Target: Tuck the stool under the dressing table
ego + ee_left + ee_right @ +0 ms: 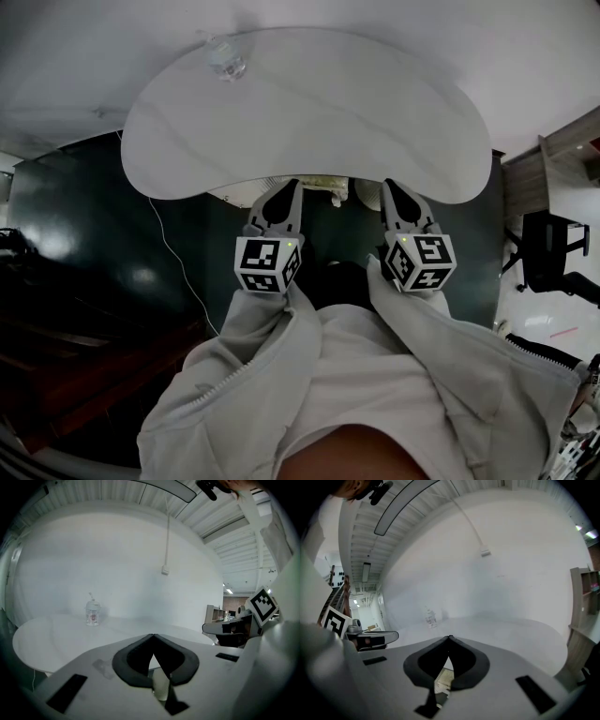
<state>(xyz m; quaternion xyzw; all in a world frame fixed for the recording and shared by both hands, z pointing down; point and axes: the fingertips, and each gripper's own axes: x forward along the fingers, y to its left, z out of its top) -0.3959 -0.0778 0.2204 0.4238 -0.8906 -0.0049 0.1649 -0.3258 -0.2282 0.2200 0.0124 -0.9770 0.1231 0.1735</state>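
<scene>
since the left tongs (292, 185) and right tongs (390, 184) are both shut tight on nothing, they look set to nudge, not lift; the stool (234, 195) sits mostly beneath the white surface (309, 103), only its pale rim showing. a small bottle (226, 58) stands near the far edge, dark floor (94, 216) below.

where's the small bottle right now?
Head view: the small bottle stands on the dressing table, at its far edge, left of centre, close to the wall.
</scene>
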